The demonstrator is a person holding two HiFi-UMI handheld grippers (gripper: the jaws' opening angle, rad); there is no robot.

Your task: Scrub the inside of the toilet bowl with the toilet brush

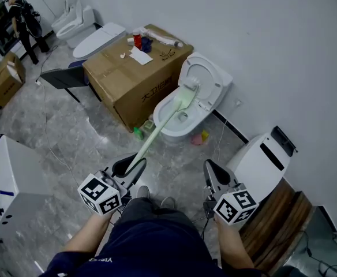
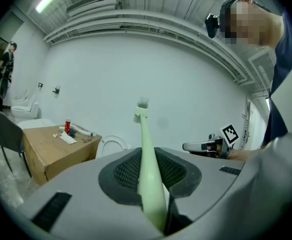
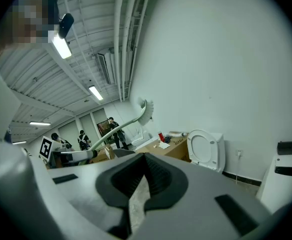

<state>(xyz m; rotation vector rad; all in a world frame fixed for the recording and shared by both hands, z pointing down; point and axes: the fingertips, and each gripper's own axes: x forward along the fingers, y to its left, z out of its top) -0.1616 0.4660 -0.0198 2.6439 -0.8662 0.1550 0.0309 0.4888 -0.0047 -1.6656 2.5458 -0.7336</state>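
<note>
The pads [image 2: 123, 173] of the left gripper [image 2: 147, 171] are closed on the thick near end of the toilet brush [image 1: 157, 133], whose pale green handle is pinched between them and runs out along the line of the jaws. From that grip the long axis is carried forward and upward, away from the person and toward the wall. The brush head [image 3: 146, 111] is seen raised in the air in both gripper views. It is judged not yet to be inside the bowl, although in the head view it is laid over it by the steep angle.

The toilet bowl [image 1: 174, 134] stands on the floor [image 1: 70, 137] against the wall, straight ahead of the left gripper and somewhat to its right. Its lid [image 1: 209, 79] is lifted and the opening is bared. A cardboard box [image 1: 128, 85] is set just beside it on the left.

The right gripper [image 3: 145, 176] is held to the right of the brush, well apart from the handle. Its jaws are drawn together at the tips and nothing is caught between them.

The coming move is judged to turn on one relation: the head lies beyond and above the rim, on a line from the left pads to the bowl. A downward tilt of the far end would therefore be called for, with the left gripper as pivot. The left gripper is the only one engaged with the handle, so no aid from the right is needed unless steadying is wanted.
</note>
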